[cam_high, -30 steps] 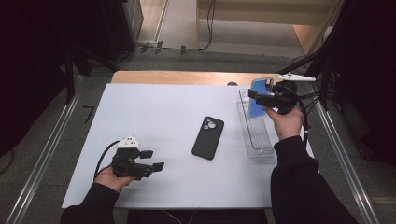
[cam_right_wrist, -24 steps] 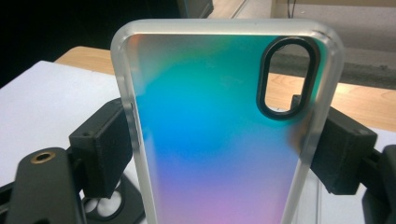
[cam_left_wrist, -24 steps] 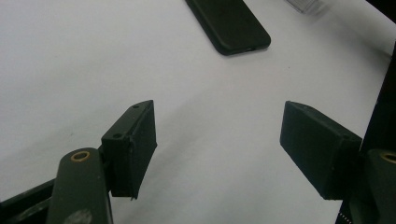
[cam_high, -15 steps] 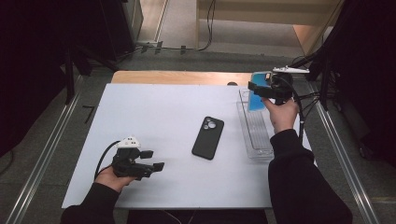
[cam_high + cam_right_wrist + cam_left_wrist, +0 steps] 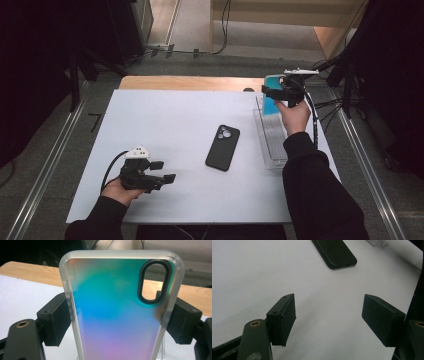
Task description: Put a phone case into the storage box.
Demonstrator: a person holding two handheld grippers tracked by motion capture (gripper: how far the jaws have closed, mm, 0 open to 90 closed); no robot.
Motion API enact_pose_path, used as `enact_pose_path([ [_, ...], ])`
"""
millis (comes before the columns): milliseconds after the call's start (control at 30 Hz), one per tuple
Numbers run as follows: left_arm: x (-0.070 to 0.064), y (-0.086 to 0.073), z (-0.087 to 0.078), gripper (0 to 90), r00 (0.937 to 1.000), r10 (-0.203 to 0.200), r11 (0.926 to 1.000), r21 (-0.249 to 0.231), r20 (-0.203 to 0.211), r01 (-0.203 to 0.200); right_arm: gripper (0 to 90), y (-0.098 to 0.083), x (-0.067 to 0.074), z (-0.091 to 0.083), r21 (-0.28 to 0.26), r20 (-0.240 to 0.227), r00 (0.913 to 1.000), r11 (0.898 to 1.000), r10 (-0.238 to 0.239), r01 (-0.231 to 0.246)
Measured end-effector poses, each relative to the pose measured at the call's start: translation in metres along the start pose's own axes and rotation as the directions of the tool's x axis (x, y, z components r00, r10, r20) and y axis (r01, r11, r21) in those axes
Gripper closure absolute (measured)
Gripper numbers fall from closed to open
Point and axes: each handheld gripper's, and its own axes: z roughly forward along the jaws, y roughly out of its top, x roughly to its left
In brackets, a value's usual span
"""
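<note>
Phone (image 5: pixel 222 147) mid-table (image 5: pixel 165 120); tray (image 5: pixel 272 137) to its right

The phone case (image 5: pixel 117 312) runs off the bottom edge of the right gripper view, and its lower end stays unseen — in the high view the right gripper (image 5: pixel 280 92) covers much of it. The black phone (image 5: pixel 334 252) is cut by the top edge of the left gripper view. The clear tray (image 5: pixel 272 145) is partly behind the person's right sleeve (image 5: pixel 312 185); its contents, perhaps none, cannot be made out.
</note>
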Motion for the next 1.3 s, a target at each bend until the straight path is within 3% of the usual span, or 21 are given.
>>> enact_pose_path([
  [333, 0.002, 0.0, 0.002, 27.7, 1.0, -0.001, 1.0, 0.008, 0.008, 0.001, 15.2, -0.006, -0.005, 0.022, -0.01, 0.046, 0.9975, 0.998, 0.055, -0.054],
  [533, 0.003, 0.0, 0.002, 27.7, 0.9999, 0.0, 1.0, 0.007, 0.014, 0.0, 15.0, -0.009, -0.007, 0.035, 0.004, 0.065, 0.9959, 0.998, 0.063, -0.064],
  [667, 0.003, 0.0, 0.002, 27.7, 0.9999, 0.002, 0.9999, 0.01, 0.013, -0.002, 14.9, -0.009, -0.007, 0.037, 0.0, 0.085, 0.9947, 0.998, 0.059, -0.059],
  [967, 0.002, 0.0, 0.002, 27.7, 0.9999, 0.004, 0.9999, 0.011, 0.01, -0.004, 14.4, -0.01, -0.008, 0.039, 0.009, 0.076, 0.9956, 0.998, 0.054, -0.055],
  [1100, 0.002, 0.0, 0.003, 27.7, 0.9999, 0.002, 0.9999, 0.011, 0.011, -0.002, 9.2, -0.009, -0.006, 0.039, 0.0, 0.077, 0.9965, 0.999, 0.032, -0.032],
  [1300, 0.002, 0.0, 0.003, 27.7, 0.9999, 0.003, 1.0, 0.006, 0.013, -0.003, 3.8, -0.009, -0.007, 0.037, 0.011, 0.067, 0.9969, 0.999, 0.042, -0.043],
])
